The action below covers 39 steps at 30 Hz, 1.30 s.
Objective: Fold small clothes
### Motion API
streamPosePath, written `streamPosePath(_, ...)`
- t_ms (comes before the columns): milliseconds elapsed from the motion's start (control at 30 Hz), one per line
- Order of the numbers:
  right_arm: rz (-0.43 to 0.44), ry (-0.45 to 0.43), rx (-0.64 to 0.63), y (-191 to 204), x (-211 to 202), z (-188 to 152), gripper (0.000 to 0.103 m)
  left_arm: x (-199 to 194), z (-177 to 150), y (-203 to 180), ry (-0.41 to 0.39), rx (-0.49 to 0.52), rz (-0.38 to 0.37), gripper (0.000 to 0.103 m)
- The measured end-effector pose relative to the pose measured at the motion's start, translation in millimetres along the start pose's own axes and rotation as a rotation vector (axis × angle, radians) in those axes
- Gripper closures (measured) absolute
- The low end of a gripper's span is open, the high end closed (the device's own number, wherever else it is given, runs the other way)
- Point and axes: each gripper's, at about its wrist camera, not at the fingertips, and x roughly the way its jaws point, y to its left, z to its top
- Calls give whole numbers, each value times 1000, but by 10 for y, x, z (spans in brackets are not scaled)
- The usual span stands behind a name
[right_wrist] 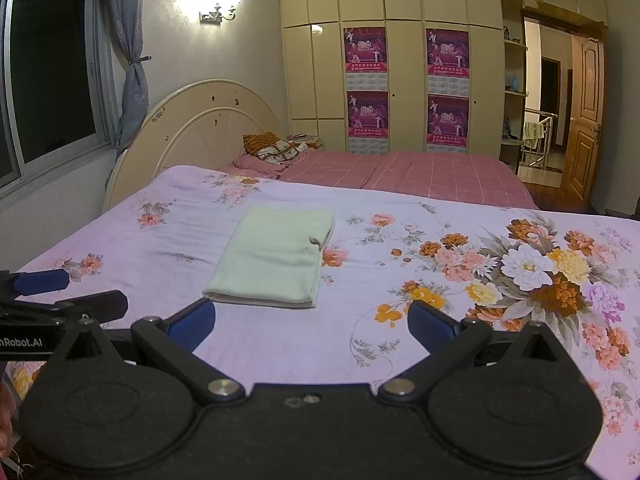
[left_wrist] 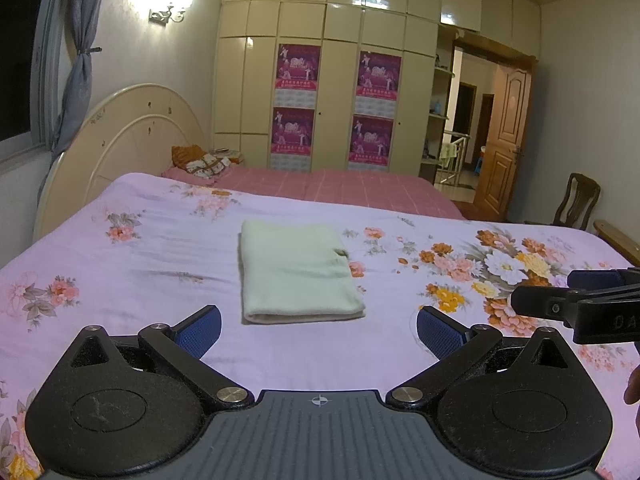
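A pale green cloth [left_wrist: 298, 272] lies folded into a neat rectangle on the lilac flowered bedspread [left_wrist: 140, 264]. In the right wrist view the same cloth [right_wrist: 276, 258] sits ahead and left of centre. My left gripper [left_wrist: 318, 334] hovers just short of the cloth's near edge, open, nothing between its blue pads. My right gripper [right_wrist: 312, 326] is open too and holds nothing, near the cloth's near right corner. Each gripper shows at the other view's edge: the right one [left_wrist: 576, 300] and the left one [right_wrist: 60, 292].
A pink checked quilt [right_wrist: 420, 176] with pillows [right_wrist: 272, 148] lies beyond the bedspread, against a round cream headboard [right_wrist: 200, 128]. Wardrobes with purple posters [right_wrist: 406, 92] fill the back wall. A wooden chair [left_wrist: 576, 200] and an open door [left_wrist: 508, 140] stand at the right.
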Motion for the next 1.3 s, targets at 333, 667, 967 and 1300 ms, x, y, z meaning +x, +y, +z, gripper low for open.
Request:
streamPosePath(333,9,3,-9,-3,4,-15,1,36,-43,-5,4,-5,2,0)
streamPosePath(667,6,12,-9,-33,-1,-26,1,74,-45,1,15,-1,-5,0)
streamPosePath(967,9,15,-11,-22,18,-28,1,86,-49,30,16,-6,-1,0)
streamPosePath(1300,12,19,-14,-14,36,-27,1,90,-55,44,16,-7,1,0)
